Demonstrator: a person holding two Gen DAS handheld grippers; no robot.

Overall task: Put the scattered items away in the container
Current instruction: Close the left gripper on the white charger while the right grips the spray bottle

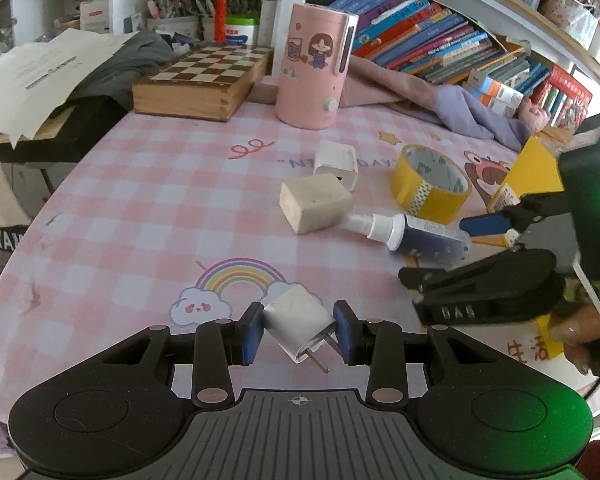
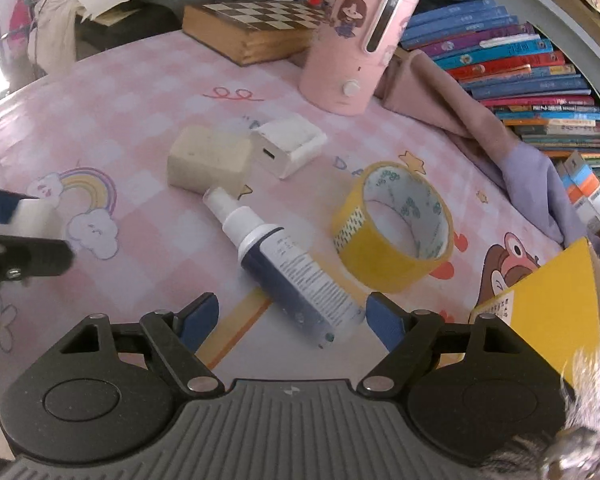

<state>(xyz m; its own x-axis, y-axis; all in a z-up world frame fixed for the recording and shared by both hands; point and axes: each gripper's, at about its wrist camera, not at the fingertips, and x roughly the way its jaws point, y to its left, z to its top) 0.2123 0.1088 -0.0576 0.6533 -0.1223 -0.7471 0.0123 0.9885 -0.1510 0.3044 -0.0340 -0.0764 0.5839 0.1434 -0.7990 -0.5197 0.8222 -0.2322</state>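
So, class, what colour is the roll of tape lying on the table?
Yellow, with a pale printed inner lining; the tape roll shows best in the right wrist view.

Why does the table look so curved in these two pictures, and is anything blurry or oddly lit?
Left wrist view: the fisheye lens bows the pink checked tablecloth and darkens the corners; a green lamp glows at the right edge. Right wrist view: the same bending curves the bookshelf; the spray bottle is sharp, while the fuzzy sleeve at bottom right is blurred.
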